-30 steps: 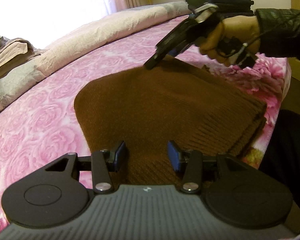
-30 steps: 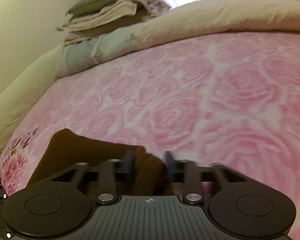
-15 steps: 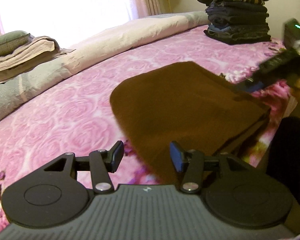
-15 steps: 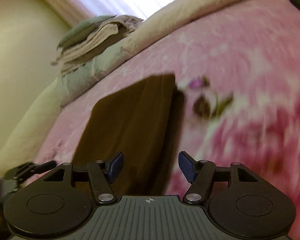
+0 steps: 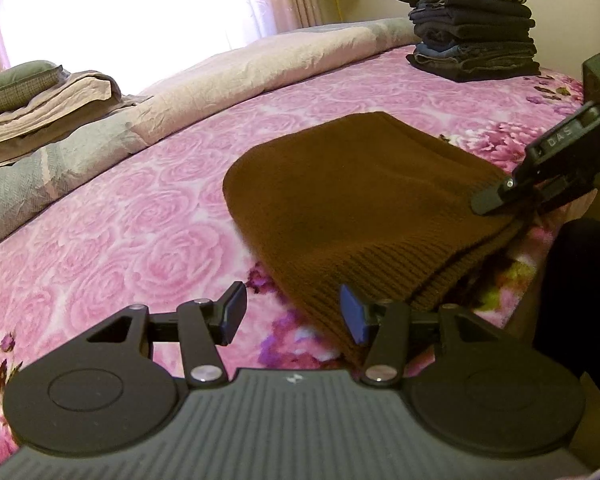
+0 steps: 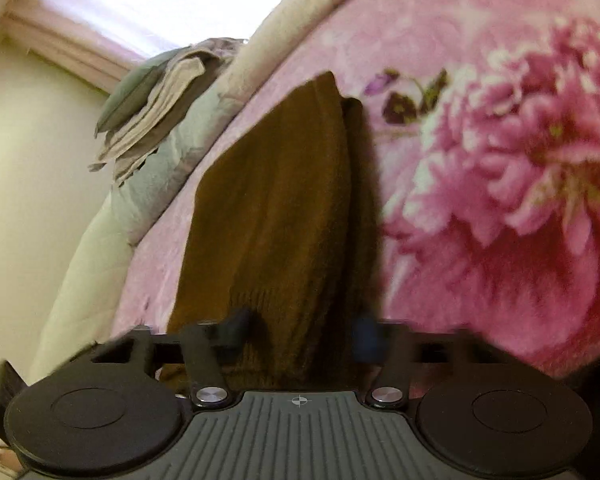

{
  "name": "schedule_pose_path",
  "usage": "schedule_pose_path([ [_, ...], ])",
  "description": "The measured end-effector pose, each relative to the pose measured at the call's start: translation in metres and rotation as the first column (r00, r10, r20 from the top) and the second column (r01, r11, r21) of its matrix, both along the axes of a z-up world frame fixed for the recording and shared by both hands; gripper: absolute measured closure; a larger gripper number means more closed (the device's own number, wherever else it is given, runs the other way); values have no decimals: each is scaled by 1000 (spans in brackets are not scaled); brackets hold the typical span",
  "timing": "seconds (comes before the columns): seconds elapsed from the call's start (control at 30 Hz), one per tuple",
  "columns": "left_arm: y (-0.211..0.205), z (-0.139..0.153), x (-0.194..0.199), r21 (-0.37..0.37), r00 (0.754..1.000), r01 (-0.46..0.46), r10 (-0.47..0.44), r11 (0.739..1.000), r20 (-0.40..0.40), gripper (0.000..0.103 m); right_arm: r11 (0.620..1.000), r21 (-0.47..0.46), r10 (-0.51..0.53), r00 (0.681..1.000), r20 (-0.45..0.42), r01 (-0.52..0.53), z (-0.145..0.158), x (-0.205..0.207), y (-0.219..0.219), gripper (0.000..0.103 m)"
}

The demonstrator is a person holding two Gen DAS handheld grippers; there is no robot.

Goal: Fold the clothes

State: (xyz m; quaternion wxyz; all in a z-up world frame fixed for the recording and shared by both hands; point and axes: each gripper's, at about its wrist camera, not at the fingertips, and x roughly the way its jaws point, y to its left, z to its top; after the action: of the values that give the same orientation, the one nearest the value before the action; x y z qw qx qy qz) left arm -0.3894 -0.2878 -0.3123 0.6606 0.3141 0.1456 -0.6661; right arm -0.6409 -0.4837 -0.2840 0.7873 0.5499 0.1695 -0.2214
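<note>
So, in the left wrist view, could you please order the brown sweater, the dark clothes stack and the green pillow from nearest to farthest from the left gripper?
1. Brown sweater: just ahead of the left gripper, slightly right.
2. Green pillow: far left, on folded bedding.
3. Dark clothes stack: far right corner of the bed. Its order with the pillow is too close to call.

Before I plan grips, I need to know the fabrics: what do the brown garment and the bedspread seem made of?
Brown garment: seemingly a thick knit, wool or acrylic, matte; ribbed rows show along its near hem. Bedspread: apparently a plush fleece, printed with pink roses; its surface looks soft and embossed with a slight sheen.
</note>
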Motion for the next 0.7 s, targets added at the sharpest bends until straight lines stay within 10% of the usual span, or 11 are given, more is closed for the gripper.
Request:
schedule_pose_path([
  [0.2, -5, 7, -5, -43, 998, 60, -60, 997, 2, 55, 998, -21, 52, 998, 36, -52, 28, -26, -41, 88],
  [0.47, -32, 5, -16, -46, 992, 121, -119, 992, 51, 53, 965, -257, -21, 962, -273, -52, 82, -63, -147, 89],
  [0.7, -79, 4, -6, 9, 985, 168, -168, 986, -45, 51, 903, -430, -196, 911, -363, 22, 76, -72, -138, 89],
])
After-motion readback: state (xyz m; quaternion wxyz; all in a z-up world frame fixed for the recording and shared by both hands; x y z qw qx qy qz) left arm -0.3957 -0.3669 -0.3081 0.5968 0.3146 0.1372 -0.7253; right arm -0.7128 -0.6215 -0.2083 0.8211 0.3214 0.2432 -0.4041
